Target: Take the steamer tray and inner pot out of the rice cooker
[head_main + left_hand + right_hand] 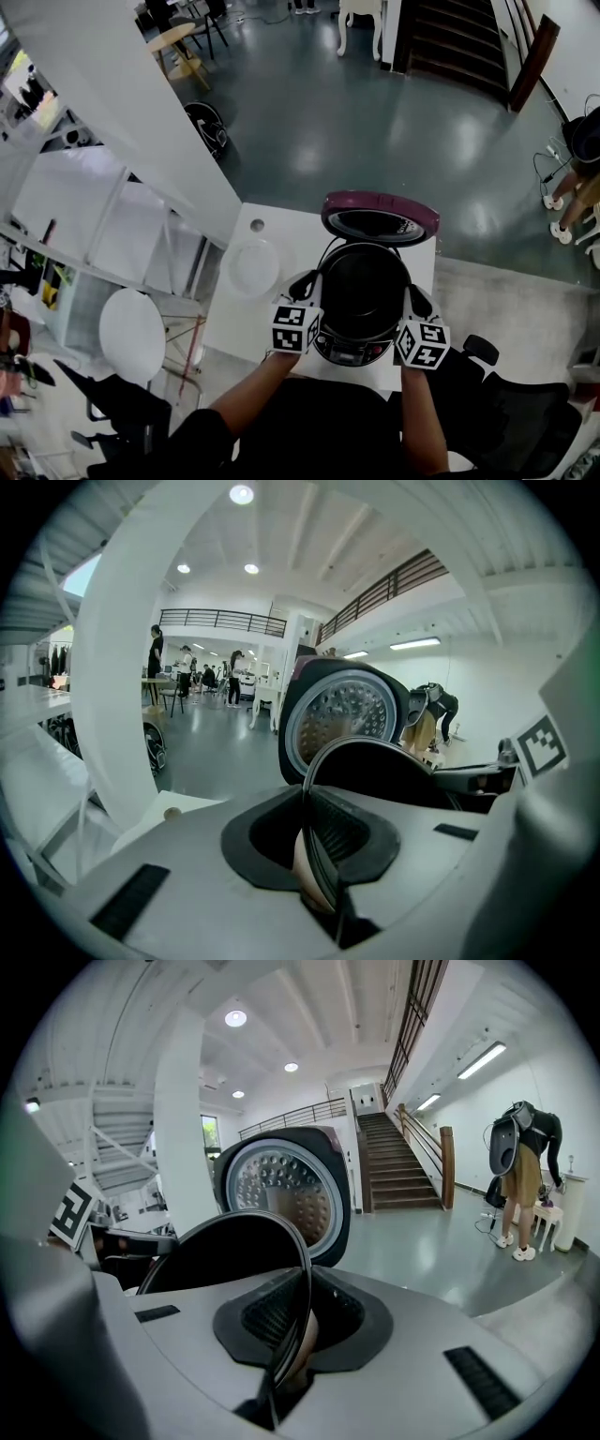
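The dark inner pot (pixel 364 286) sits in the mouth of the rice cooker (pixel 354 351), whose maroon lid (pixel 380 214) stands open behind it. My left gripper (pixel 309 283) is shut on the pot's left rim and my right gripper (pixel 412 300) on its right rim. In the left gripper view the thin pot rim (pixel 375 750) runs between the pads of my left gripper (pixel 314 855). The right gripper view shows the same rim (pixel 234 1241) clamped in my right gripper (pixel 286 1335). A white round steamer tray (pixel 253 267) lies on the table left of the cooker.
The white table (pixel 246 319) is small, and the cooker stands near its right edge. A white stair structure (pixel 141 141) rises at the left. A black chair (pixel 506 394) is at the lower right, and a person (pixel 520 1176) stands far off to the right.
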The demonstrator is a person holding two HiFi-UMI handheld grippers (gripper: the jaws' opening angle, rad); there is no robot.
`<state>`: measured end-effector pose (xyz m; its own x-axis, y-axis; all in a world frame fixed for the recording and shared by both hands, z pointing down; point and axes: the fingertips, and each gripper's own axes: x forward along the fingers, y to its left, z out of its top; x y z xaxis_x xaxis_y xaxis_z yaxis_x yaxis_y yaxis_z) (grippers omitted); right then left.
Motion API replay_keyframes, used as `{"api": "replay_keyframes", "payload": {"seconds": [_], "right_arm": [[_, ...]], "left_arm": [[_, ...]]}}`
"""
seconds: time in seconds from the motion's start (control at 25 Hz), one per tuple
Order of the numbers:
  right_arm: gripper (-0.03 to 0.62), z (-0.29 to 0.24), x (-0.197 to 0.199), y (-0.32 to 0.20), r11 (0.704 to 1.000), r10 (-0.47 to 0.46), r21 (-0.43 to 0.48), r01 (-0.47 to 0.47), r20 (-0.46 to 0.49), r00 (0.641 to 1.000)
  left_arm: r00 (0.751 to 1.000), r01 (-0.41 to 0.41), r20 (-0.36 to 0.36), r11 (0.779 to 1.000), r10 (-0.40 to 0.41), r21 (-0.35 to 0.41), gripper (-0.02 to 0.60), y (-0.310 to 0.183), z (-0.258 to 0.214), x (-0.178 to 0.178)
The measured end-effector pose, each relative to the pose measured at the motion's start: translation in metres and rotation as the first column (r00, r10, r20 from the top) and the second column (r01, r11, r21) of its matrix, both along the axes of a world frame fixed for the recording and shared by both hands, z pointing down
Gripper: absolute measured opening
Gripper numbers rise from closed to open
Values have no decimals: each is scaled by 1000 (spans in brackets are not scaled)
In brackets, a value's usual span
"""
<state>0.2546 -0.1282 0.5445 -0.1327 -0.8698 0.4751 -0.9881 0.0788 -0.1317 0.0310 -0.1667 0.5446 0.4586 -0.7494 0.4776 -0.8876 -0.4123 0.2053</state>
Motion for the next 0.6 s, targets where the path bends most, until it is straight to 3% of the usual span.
{"api": "replay_keyframes", "payload": {"seconds": [0.28, 0.6], "right_arm": [[23, -25, -7, 1, 995, -84, 51, 83, 2, 997], [22, -42, -39, -4, 978, -181, 110, 176, 36, 983]], "left_arm": [[996, 87, 1, 995, -87, 38, 26, 19, -24, -9], [980, 197, 15, 977, -199, 76, 26, 33, -44, -43]]}}
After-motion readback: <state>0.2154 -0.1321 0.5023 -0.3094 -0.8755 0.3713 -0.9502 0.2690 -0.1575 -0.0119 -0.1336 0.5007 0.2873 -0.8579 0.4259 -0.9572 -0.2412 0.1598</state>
